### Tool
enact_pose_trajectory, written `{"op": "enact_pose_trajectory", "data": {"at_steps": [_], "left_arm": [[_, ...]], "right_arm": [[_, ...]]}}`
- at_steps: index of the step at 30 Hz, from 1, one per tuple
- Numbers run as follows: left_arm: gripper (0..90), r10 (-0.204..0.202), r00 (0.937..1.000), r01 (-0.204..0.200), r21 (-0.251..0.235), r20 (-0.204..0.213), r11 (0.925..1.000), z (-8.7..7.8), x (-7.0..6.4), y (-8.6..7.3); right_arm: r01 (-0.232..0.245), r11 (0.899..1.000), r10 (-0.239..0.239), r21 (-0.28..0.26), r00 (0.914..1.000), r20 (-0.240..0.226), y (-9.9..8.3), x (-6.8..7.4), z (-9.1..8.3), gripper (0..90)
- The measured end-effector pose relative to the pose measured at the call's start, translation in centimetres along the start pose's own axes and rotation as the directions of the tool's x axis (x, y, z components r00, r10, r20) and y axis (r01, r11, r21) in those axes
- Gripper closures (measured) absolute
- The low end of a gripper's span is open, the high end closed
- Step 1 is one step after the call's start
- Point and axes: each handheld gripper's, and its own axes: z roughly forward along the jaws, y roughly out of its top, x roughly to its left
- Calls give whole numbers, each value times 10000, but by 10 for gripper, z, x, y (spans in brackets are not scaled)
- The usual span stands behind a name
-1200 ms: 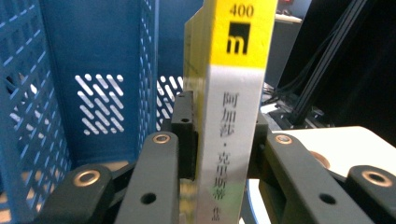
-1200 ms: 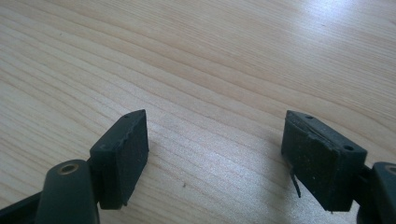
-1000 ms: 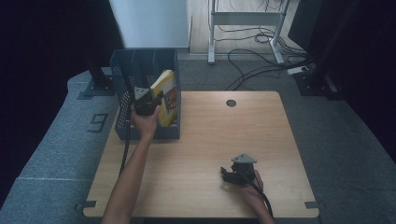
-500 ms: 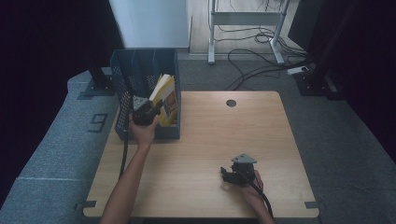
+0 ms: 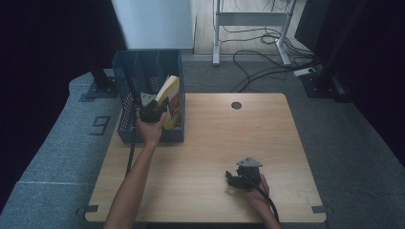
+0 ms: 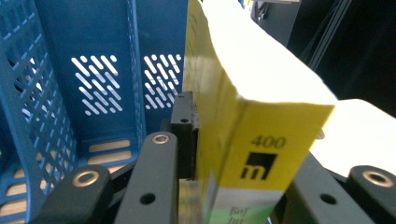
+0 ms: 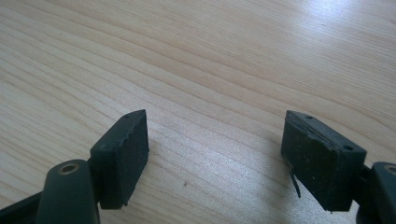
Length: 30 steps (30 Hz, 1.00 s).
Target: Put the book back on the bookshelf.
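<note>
While the yellow paperback book [image 5: 172,101] is gripped by the left gripper [image 5: 152,112], it is held inside the dark blue perforated plastic file crate [image 5: 125,86] at the table's far left corner, in the compartment nearest the crate's right wall. In the left gripper view the book [image 6: 261,140] is seen clamped across its thickness near the spine end, one jaw pressed flat on the left cover, the other hidden behind the right cover; white page edges are turned up and away. Long axis of the book is judged roughly upright, leaning a little toward the person's right, so the coming move is judged a straight downward seating or release along that axis, crate floor lying just below the jaws. Whether the lower edge already touches the crate bottom cannot be told. The right gripper [image 5: 242,175] is rested on the light wooden tabletop [image 5: 215,138] well apart from the crate, near the front edge, jaws spread wide over bare wood [image 7: 215,70], holding nothing. The left hand is clearly the nearer one.
</note>
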Motion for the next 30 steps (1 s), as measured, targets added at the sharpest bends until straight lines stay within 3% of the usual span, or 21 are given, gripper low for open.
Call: {"op": "enact_pose_trajectory", "data": {"at_steps": [6, 12, 20, 30], "left_arm": [[752, -269, 9995, 265, -209, -194, 9994, 3, 4, 3], [753, -251, 9995, 247, -271, -170, 9993, 10, 4, 14], [754, -253, 9987, 238, -357, -448, 9991, 21, 1, 28], [754, -287, 9985, 279, -190, -457, 9994, 33, -3, 28]], "right_arm": [[-8, 10000, 8, 1, 10000, -3, 0, 0, 0, 226], [15, 10000, -15, 5, 10000, -9, 0, 0, 0, 226], [-2, 10000, 2, -9, 10000, -14, 0, 0, 0, 225], [-3, 10000, 3, -26, 10000, -14, 0, 0, 0, 225]]}}
